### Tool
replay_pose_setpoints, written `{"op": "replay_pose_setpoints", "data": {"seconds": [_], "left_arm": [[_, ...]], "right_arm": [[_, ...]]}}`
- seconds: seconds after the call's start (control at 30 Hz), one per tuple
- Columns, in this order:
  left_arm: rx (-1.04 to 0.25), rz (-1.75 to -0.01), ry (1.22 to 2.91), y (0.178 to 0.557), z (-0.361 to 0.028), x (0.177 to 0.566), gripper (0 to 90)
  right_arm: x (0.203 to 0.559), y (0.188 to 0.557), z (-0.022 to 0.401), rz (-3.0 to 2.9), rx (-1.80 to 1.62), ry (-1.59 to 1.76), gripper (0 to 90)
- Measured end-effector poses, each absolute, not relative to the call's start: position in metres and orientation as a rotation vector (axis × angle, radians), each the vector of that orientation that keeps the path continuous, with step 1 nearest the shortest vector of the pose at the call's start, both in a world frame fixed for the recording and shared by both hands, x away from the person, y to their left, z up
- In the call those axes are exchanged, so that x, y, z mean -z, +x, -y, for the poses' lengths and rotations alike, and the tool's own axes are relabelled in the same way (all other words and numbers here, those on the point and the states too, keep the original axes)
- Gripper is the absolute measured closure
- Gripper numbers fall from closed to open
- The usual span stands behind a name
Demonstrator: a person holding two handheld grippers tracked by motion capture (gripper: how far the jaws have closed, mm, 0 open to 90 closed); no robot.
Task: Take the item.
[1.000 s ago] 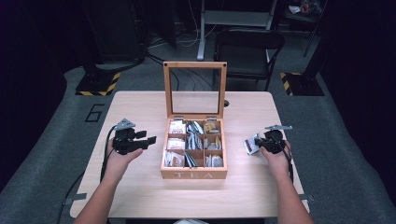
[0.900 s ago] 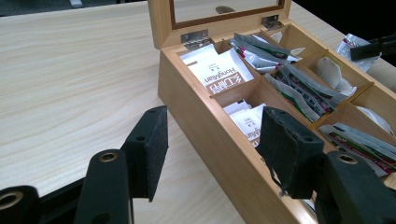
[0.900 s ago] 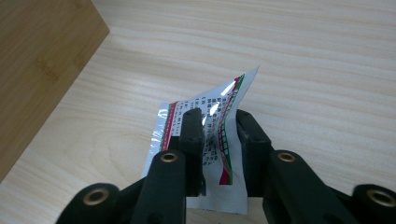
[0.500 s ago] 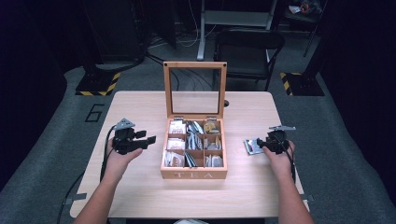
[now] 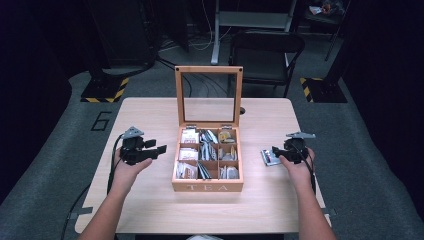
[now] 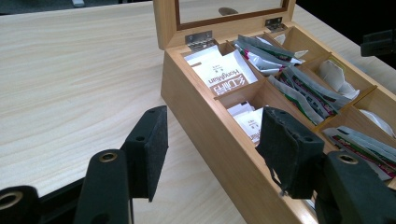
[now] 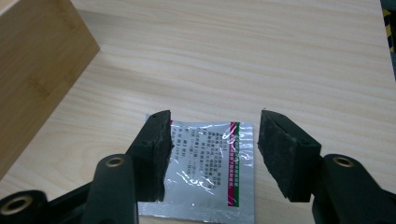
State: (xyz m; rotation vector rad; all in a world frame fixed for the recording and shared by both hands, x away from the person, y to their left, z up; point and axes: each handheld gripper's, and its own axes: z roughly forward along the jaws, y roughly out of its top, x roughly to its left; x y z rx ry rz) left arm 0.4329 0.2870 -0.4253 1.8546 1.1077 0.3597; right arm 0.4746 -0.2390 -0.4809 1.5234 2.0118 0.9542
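Observation:
A wooden tea box (image 5: 207, 187) stands mid-table with its glass lid (image 5: 208, 95) upright, and packets fill its compartments. My left gripper (image 5: 159, 150) hovers open and empty just left of the box; in the left gripper view my left gripper (image 6: 212, 149) faces the box wall (image 6: 205, 121), one pad over its rim. A silver tea packet (image 5: 270, 158) lies flat on the table right of the box. My right gripper (image 5: 274, 151) is open over it, its jaws having just been opening. In the right gripper view the packet (image 7: 212, 172) lies between the pads, unpressed.
The wooden table (image 5: 150, 115) has bare room left and right of the box and in front of it. A corner of the box (image 7: 32, 70) sits close on the left in the right gripper view. A black chair (image 5: 267, 50) stands behind the table.
The right gripper's jaws have spread apart and let go of the silver packet, which now lies flat on the table. The left gripper has kept still.

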Motion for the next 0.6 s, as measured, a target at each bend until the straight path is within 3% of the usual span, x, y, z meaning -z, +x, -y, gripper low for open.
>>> {"op": "replay_pose_setpoints", "data": {"seconds": [0.27,0.6], "left_arm": [[-0.358,-1.112,1.844,0.433,-0.287,0.426,42.2],[-0.354,-1.112,1.838,0.434,-0.288,0.425,42.2]], "right_arm": [[0.469,0.473,0.230,-2.036,-0.995,1.452,40.0],[0.452,0.470,0.203,-2.122,-1.066,1.334,42.8]]}}
